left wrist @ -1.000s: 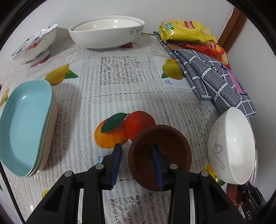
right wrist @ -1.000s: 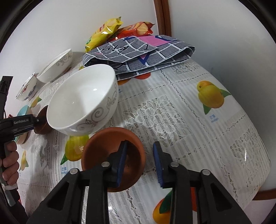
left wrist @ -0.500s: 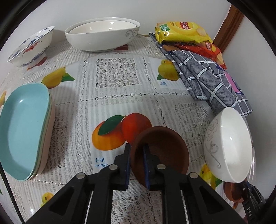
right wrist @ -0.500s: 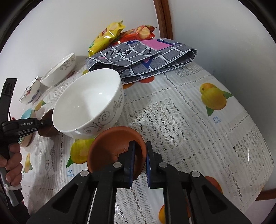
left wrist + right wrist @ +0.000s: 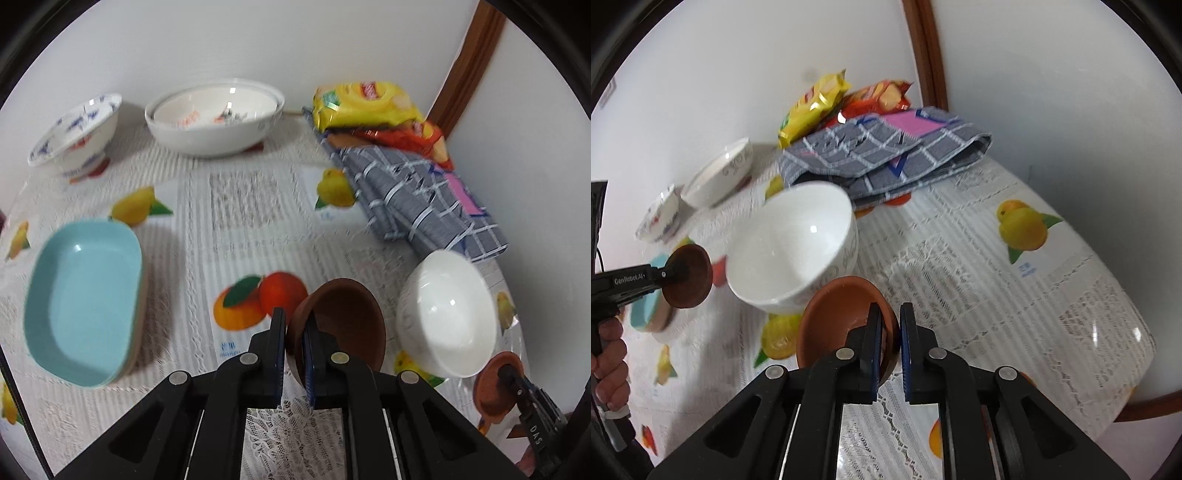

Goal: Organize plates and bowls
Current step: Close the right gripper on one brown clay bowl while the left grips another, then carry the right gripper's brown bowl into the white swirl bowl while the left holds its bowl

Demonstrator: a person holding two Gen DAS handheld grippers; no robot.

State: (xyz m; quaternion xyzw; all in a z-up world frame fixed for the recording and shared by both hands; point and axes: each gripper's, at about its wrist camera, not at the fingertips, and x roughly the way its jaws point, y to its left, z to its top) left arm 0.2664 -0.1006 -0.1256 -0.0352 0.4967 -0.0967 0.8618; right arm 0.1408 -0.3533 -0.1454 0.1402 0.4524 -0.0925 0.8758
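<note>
My left gripper (image 5: 294,334) is shut on the rim of a dark brown bowl (image 5: 345,325) and holds it tilted above the table; it also shows in the right wrist view (image 5: 687,276). My right gripper (image 5: 888,334) is shut on the rim of a terracotta bowl (image 5: 838,314), lifted and tilted; that bowl also shows in the left wrist view (image 5: 493,387). A white bowl (image 5: 448,314) with grey scrollwork stands between them, also in the right wrist view (image 5: 792,245). Stacked light-blue oval plates (image 5: 83,301) lie at the left.
Nested large white bowls (image 5: 216,120) and a blue-patterned bowl (image 5: 75,134) stand at the back by the wall. A folded grey checked cloth (image 5: 410,195) and snack bags (image 5: 364,101) fill the back right corner. The fruit-print tablecloth's edge (image 5: 1137,354) curves at the right.
Both grippers, open a second ago, have closed on the bowl rims. Both bowls have since been lifted off the table and tilted. The views have risen.
</note>
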